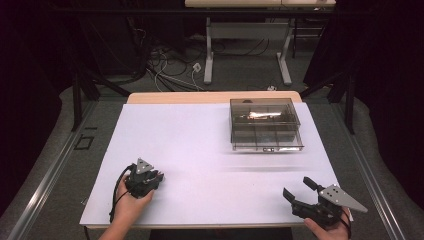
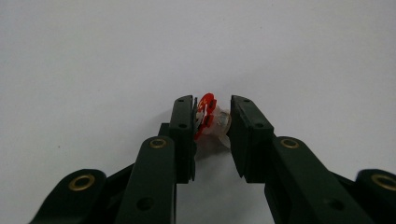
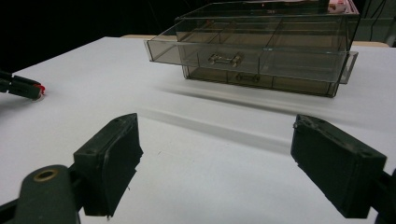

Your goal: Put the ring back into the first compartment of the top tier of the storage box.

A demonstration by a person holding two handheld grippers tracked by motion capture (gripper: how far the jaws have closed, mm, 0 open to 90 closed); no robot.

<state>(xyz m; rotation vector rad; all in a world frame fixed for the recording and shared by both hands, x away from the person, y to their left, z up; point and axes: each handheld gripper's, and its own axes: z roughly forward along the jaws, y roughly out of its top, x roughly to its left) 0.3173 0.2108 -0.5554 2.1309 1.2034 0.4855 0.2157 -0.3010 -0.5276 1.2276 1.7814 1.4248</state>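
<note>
A small part [image 2: 211,119] with a red disc and a clear body sits on the white table top, and my left gripper [image 2: 212,101] is shut on it, with both pads pressed against its sides. In the high view the left gripper [image 1: 159,176] rests low at the front left of the table. The right gripper view shows its black jaws at the far left with a bit of the red part [image 3: 41,87]. My right gripper [image 3: 215,130] is open with nothing between its jaws. It hovers at the front right corner [image 1: 296,186].
A smoky clear drawer box [image 1: 265,125] stands at the back right of the white table top [image 1: 200,150]. Its upper drawer [image 3: 210,53] is pulled out a little and is split into compartments. Cables and desk legs lie on the floor beyond the table.
</note>
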